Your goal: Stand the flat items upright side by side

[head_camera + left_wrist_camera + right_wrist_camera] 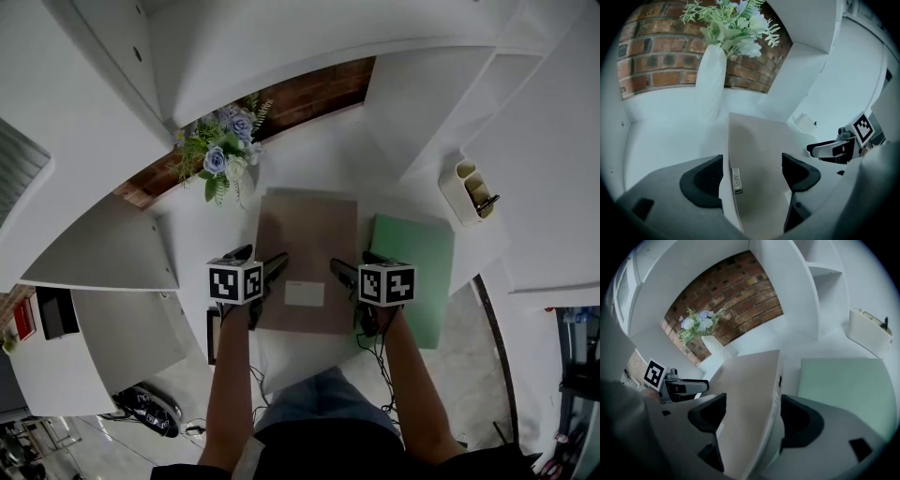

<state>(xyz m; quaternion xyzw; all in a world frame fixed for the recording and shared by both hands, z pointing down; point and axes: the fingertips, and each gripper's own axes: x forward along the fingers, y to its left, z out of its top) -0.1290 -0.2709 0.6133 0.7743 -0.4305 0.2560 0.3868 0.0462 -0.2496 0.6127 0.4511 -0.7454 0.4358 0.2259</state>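
Brown folder (309, 234) is lying flat on the white desk (309, 169), long side running away from the person. Green folder (422, 262) is lying flat just beside it on the right, with a thin strip of desk showing between them. Neither one is standing upright.

Left gripper (260, 260) is sitting at the brown folder's near left edge, angled down. Its jaws are gaping wide and straddling that edge: one jaw is off the folder on the desk side, the other is over the cover, and neither is clamping. A small label on the edge is showing just inside the left jaw.

Right gripper (356, 265) is mirroring it at the near right edge. Its jaws are also spread, with the folder's thick edge between them, close to the outer jaw and not squeezed.

Vase of flowers (225, 155) is standing behind the brown folder by the brick wall. Pen holder (469, 192) is sitting behind the green folder.
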